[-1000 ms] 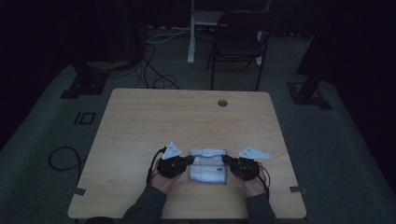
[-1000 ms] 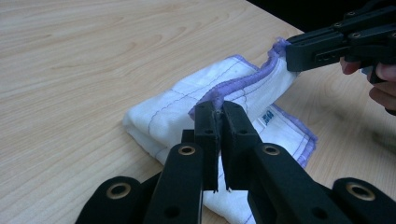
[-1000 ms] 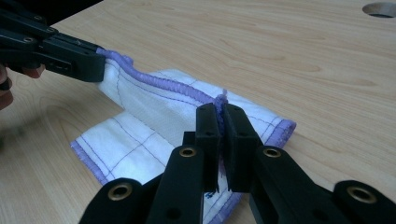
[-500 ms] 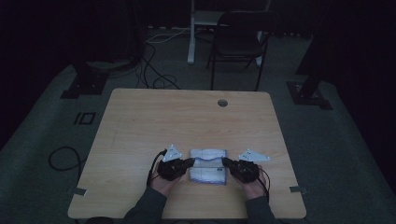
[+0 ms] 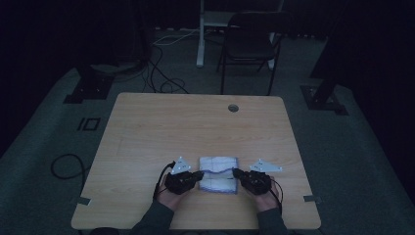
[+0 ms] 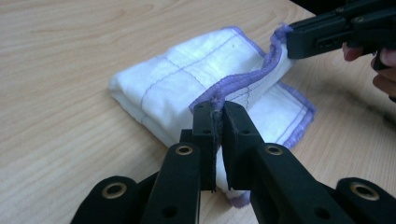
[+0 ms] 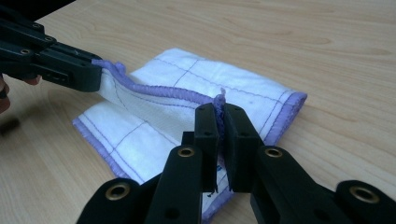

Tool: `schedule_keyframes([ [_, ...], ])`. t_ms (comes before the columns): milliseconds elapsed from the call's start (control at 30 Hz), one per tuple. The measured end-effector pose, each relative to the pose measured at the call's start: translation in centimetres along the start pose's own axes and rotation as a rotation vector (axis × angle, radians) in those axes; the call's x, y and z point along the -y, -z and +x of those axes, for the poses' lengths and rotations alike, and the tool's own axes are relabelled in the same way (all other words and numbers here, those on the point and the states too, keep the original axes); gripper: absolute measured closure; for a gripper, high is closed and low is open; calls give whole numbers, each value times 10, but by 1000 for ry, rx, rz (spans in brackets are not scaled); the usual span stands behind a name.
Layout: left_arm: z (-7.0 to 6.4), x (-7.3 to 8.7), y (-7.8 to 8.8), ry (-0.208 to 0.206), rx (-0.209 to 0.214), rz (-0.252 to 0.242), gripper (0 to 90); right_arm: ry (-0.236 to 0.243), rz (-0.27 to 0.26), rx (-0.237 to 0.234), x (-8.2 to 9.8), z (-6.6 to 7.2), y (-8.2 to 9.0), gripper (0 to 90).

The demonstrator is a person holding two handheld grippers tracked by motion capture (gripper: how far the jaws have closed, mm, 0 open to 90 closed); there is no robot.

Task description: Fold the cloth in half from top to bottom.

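A folded white cloth with a purple hem lies on the wooden table near its front edge. My left gripper pinches the hem of the cloth's top layer at the left corner. In the left gripper view the hem sits between the jaws of my left gripper, which have just eased open slightly. My right gripper is shut on the other corner of the same hem, seen between its tips. The hem stretches raised between the two grippers, above the rest of the cloth.
A round cable hole sits near the table's far edge. A dark chair and a white desk leg stand on the floor beyond the table, with cables to the left.
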State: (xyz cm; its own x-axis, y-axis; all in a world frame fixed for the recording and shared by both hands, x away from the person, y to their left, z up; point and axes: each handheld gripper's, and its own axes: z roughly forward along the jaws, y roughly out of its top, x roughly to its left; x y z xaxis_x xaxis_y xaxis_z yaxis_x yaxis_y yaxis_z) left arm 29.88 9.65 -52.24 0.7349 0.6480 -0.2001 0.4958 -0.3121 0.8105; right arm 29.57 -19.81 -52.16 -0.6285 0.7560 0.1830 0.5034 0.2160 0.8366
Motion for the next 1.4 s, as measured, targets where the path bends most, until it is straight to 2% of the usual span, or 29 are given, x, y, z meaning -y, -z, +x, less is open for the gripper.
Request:
schedule_keyframes([
  [200, -2, 5, 2, 3, 7, 19, 808, 3, 13, -6, 3, 2, 2, 837],
  [400, -6, 7, 8, -3, 13, 22, 764, -6, -5, -10, 4, 0, 7, 759],
  [767, -6, 3, 24, 2, 7, -36, 729, -32, -51, 21, 3, -7, 15, 677],
  [900, -2, -1, 19, 8, -3, -34, 729, -39, -53, 28, 3, -9, 16, 675],
  [1133, -2, 7, 2, 3, -5, 15, 722, -47, -52, 38, 4, -14, 17, 674],
  [1267, -1, 12, 1, 0, -13, 29, 719, -52, -52, 47, 5, -19, 17, 674],
  [1400, 1, 14, 4, 1, -20, 22, 715, -58, -40, 64, 6, -26, 16, 674],
])
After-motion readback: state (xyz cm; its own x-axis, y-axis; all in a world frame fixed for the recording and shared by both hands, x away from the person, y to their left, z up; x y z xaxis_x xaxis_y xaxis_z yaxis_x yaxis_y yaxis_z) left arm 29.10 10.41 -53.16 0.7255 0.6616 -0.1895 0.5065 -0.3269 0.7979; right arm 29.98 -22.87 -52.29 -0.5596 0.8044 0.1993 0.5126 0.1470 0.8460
